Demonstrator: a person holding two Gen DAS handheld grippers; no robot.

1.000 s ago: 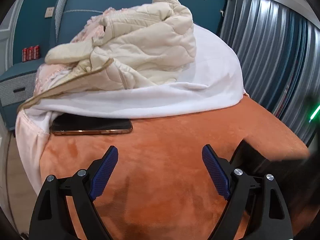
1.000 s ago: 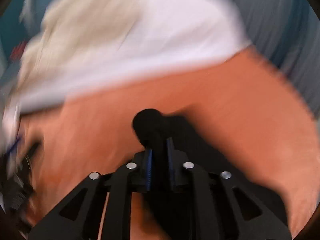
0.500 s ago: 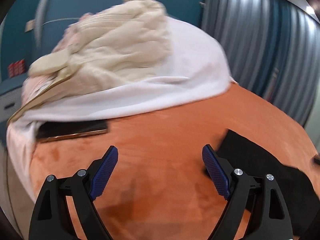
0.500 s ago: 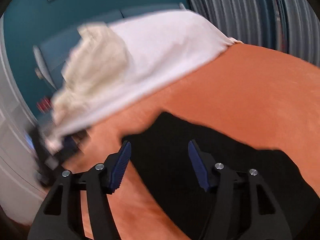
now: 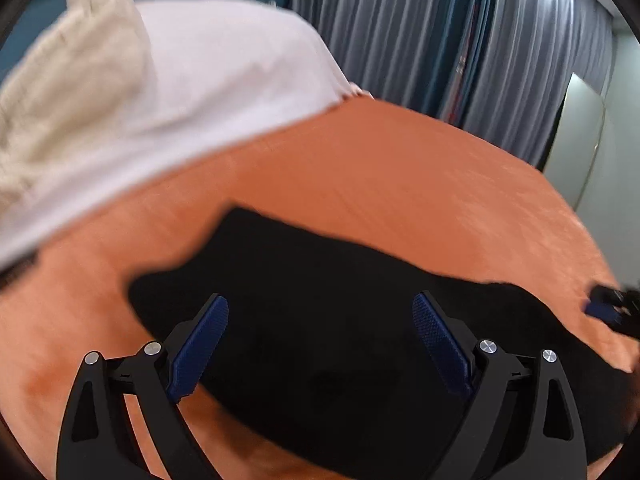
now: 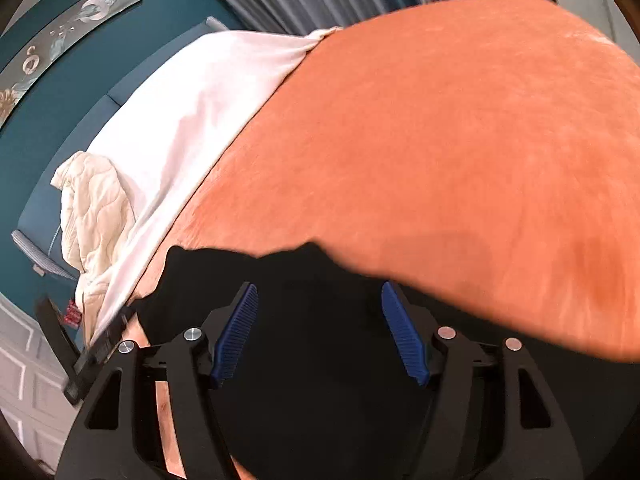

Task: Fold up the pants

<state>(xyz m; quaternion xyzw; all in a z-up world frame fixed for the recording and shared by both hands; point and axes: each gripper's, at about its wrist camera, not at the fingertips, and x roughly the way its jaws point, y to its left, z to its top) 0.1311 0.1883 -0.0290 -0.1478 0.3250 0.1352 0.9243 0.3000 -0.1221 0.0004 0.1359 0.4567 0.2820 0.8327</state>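
Left wrist view: the pants lie dark across the lower frame on the orange blanket, under the left gripper, whose jaws have just spread wider with nothing pinched. Right wrist view: the right gripper has just been opening too, over the cloth without pressing it. Judged step: between folds. Next, each claw likely needs an edge to pinch.

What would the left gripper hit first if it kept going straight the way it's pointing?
Most likely the black fabric pants spread on the orange plush blanket; they fill the view between the left gripper's open jaws, though depth is unclear.
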